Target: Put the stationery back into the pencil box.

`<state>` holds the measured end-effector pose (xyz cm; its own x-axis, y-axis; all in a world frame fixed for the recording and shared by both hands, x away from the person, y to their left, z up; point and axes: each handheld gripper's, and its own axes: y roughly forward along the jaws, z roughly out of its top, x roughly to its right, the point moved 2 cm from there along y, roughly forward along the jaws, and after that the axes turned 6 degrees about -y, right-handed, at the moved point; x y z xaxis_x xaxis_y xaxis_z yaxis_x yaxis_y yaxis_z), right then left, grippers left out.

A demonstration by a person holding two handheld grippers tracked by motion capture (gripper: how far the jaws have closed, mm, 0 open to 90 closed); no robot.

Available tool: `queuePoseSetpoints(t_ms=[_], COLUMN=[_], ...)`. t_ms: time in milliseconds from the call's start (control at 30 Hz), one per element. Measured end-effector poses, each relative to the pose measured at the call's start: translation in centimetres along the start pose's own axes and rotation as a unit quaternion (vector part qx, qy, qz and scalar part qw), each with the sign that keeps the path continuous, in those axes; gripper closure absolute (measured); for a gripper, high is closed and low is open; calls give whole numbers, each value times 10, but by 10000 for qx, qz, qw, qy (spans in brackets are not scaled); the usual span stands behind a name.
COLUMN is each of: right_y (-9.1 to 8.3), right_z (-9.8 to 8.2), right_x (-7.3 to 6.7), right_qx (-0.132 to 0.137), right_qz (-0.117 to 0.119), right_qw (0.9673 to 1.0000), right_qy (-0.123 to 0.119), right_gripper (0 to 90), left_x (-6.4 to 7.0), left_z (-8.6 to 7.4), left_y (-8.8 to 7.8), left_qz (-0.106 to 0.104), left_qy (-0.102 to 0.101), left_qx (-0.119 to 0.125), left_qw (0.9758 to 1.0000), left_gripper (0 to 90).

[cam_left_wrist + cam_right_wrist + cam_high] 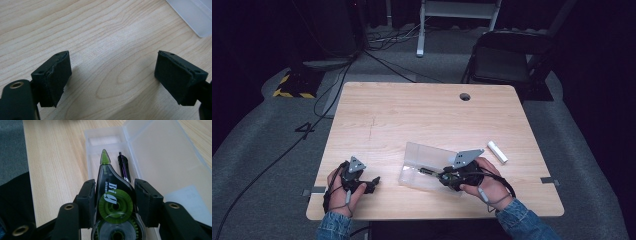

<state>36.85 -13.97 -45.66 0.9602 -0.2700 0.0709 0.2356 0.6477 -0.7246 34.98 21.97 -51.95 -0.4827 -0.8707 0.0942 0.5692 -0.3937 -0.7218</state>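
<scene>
Correction tape (113,195) is pinched by the right gripper (447,176) over the open clear case (422,162) near the desk's (422,110) front edge, its long axis and green tip pointed along the jaws into the case beside a dark pen (124,168); at the front-left corner the left gripper (374,182) is held spread over bare wood; a white tube (497,152) lies toward the right edge.

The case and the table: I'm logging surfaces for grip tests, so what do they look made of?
The case looks like frosted translucent plastic: the wood shows dimly through its open lid. The table looks like pale wood or a wood-grain laminate, with a matte finish and clear grain lines; which of the two I cannot tell.
</scene>
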Motion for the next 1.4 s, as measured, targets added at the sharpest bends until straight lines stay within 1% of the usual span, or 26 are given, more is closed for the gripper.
queuePoseSetpoints(t_ms=[367,567,600,867,1200,1400], right_y=[8,11,11,15,18,20], right_z=[-8,-10,-11,-13,-14,-15], right_x=[5,4,4,3,2,2], right_qx=[-193,-246,-266,-335,-328,-336], right_qz=[21,107,144,224,303,353], right_qw=[9998,9996,9995,9991,9990,9988], right_qy=[-14,-10,-20,-92,-46,25], right_gripper=[536,536,536,535,533,531], left_x=[0,0,0,0,0,0], left_z=[0,0,0,0,0,0], left_y=[0,0,0,0,0,0], left_qz=[2,1,2,0,1,1], left_qy=[0,0,3,-1,1,2], left_qx=[0,0,-2,1,0,0], left_qw=[10000,10000,10000,10000,10000,10000], left_gripper=[145,145,145,145,145,145])
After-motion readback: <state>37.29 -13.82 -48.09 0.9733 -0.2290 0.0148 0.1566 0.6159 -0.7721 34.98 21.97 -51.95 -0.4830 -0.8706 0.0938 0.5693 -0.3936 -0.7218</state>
